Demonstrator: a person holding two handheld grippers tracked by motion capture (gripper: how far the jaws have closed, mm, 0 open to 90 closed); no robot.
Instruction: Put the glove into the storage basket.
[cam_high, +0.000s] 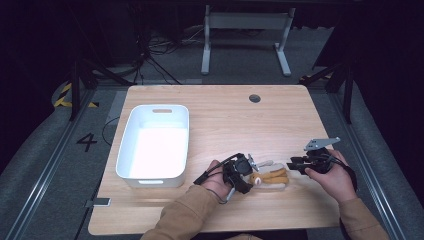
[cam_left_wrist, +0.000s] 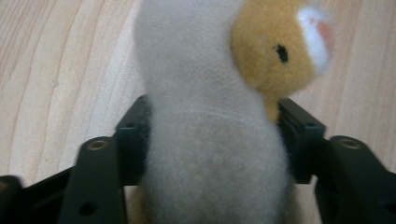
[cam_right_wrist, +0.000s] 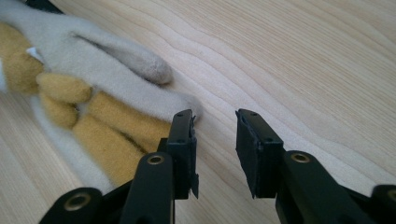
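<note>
Plush toy: a soft fleecy animal (cam_high: 270, 176), cream body with mustard-yellow limbs and head, lies on the table at about 5 o'clock from the table's middle, near the front edge.
Left gripper: the left gripper (cam_left_wrist: 212, 135) has its black jaws pressed on the cream body from both sides; the pile bulges over the pads, about half closed.
Right gripper: the right gripper (cam_right_wrist: 215, 140) stands at 3 o'clock of the toy, jaws partly open with bare wood between them; one pad seems to touch a cream limb tip, but I cannot tell surely.
Table: pale wood (cam_high: 225, 120) with long wavy grain.
Bin: a white plastic tub (cam_high: 125, 150), rounded corners, at 9 o'clock of the toy, well apart.
</note>
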